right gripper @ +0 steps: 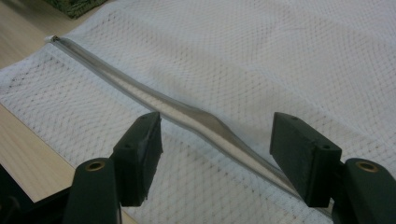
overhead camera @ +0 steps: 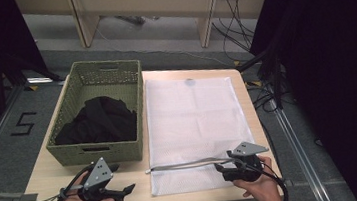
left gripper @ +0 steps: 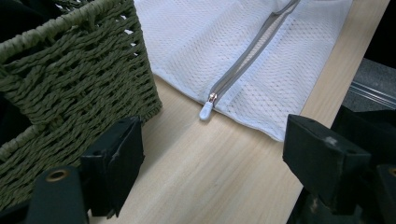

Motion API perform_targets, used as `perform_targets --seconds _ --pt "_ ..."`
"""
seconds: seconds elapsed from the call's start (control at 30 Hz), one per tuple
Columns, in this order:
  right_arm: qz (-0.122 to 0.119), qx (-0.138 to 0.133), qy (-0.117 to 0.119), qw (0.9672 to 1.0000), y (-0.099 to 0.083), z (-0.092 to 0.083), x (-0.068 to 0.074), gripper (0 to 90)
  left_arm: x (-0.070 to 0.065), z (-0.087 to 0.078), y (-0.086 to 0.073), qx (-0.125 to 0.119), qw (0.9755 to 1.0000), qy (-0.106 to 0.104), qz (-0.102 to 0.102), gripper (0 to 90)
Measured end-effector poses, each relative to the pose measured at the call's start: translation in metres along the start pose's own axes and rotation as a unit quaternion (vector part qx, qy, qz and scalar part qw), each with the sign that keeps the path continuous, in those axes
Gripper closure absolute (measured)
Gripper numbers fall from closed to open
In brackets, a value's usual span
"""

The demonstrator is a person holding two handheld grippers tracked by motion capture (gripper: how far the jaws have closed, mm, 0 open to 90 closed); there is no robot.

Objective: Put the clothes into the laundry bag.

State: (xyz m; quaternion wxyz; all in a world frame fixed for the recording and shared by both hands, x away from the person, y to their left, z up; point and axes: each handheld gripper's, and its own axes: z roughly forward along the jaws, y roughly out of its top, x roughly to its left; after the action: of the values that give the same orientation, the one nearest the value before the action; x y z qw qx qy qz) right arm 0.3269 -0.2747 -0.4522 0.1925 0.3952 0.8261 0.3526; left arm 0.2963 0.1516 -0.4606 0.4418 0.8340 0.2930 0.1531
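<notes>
In the high view, a white mesh laundry bag [overhead camera: 196,123] is seen lying flat on a pale wooden table [overhead camera: 44,180], its rectangular shape crossed near the front edge by a grey zipper [overhead camera: 188,165]. Just beside it, on the left, an olive woven basket [overhead camera: 99,154] is set, with rumpled black clothing [overhead camera: 99,121] heaped inside. The left gripper [overhead camera: 128,188] is held low over the bare wood in front of the basket, and the right gripper [overhead camera: 219,166] is held over the bag's front right corner, at the zipper's end. In the left gripper view, the coarse plaited weave of the basket [left gripper: 79,79] is shown at the left, and the fine honeycomb netting of the bag [left gripper: 224,42] beyond; the small white zipper pull [left gripper: 206,111] lies at the bag's edge on the smooth wood grain, well ahead of the blocky black jaws, which are spread wide with nothing between them. In the right gripper view, the jaws are likewise spread apart above the mesh [right gripper: 261,60], and the raised, slightly buckled grey zipper band [right gripper: 187,114] runs between them without being pinched.
</notes>
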Motion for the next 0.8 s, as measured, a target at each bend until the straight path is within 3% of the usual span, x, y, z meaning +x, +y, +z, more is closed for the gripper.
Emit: perform_targets --seconds 0.03,0.1,0.17,0.2,0.3,0.4,0.43,0.63,0.67,0.77,0.8 --pt "-0.002 0.003 0.001 1.0 -0.0002 0.0002 -0.0004 34.6 0.0017 -0.0006 0.0001 0.009 0.9999 0.001 0.011 19.6" --pt "0.008 0.006 0.001 1.0 -0.0007 0.0007 0.0016 34.4 0.001 -0.0001 -0.0002 0.005 0.9999 0.003 0.013 19.0" --pt "0.013 0.01 0.001 0.9999 -0.0002 0.0006 0.002 33.8 0.0013 -0.0002 -0.0004 0.007 0.9999 0.004 0.01 19.0" --pt "0.0 0.007 -0.002 1.0 -0.0006 0.0017 -0.001 33.1 0.0003 0.0014 -0.0016 -0.002 1.0 0.002 -0.007 18.9" --pt "-0.005 0.016 -0.001 0.9999 -0.0009 0.0013 -0.0017 31.9 0.0026 0.0 -0.0009 0.008 0.9999 -0.002 0.006 18.6" --pt "0.001 0.02 -0.001 0.9998 -0.0013 0.0016 -0.0002 31.0 0.0 0.0015 -0.0017 -0.002 0.9999 -0.001 -0.011 18.5" --pt "0.008 0.02 -0.001 0.9998 -0.0016 0.0015 0.0011 30.9 -0.0002 0.0015 -0.0018 -0.002 1.0 0.002 -0.009 18.5" --pt "-0.002 0.024 -0.002 0.9997 -0.002 0.0026 -0.0002 27.7 -0.0002 0.0015 -0.0018 -0.002 0.9999 0.002 -0.01 18.5" --pt "-0.024 0.031 0.003 0.9992 -0.0028 0.0051 0.0001 22.1 0.0028 0.0002 -0.0008 0.008 0.9999 -0.001 0.008 18.5" --pt "-0.044 0.043 0.001 0.9981 -0.0034 0.0065 0.002 21.8 0.0018 0.0011 -0.0015 0.004 1.0 0.004 0.005 18.5" --pt "-0.061 0.046 0.003 0.9971 -0.0014 0.0087 0.0011 20.3 0.0004 0.0025 -0.002 0.004 1.0 0.001 -0.004 18.5"
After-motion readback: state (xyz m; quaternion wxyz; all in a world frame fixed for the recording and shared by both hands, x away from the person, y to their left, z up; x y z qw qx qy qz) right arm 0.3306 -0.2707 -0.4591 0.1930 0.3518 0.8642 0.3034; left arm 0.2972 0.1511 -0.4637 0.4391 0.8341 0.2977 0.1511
